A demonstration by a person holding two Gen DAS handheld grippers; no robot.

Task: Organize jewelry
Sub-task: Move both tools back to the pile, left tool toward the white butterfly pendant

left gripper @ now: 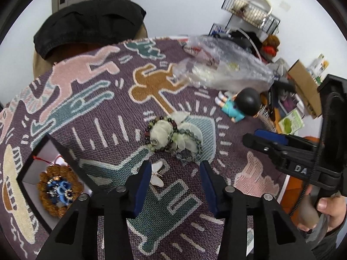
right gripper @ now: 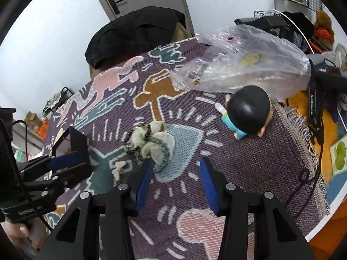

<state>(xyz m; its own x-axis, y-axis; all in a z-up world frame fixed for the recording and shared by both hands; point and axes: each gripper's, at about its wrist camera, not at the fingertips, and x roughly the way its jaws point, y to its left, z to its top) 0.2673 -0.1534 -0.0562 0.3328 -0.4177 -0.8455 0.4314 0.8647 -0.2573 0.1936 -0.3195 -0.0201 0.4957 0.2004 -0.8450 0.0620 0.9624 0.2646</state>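
A table draped in a purple woven cloth (left gripper: 121, 117) patterned with pink, brown and teal figures carries a pile of beaded bracelets (left gripper: 173, 134) at its centre. A white butterfly brooch (left gripper: 157, 174) lies at 6 o'clock from the pile, a black-sided box (left gripper: 71, 162) at 8 o'clock, a toy figurine (left gripper: 240, 106) at 2 o'clock and a clear plastic bag (left gripper: 223, 65) at 1 o'clock.
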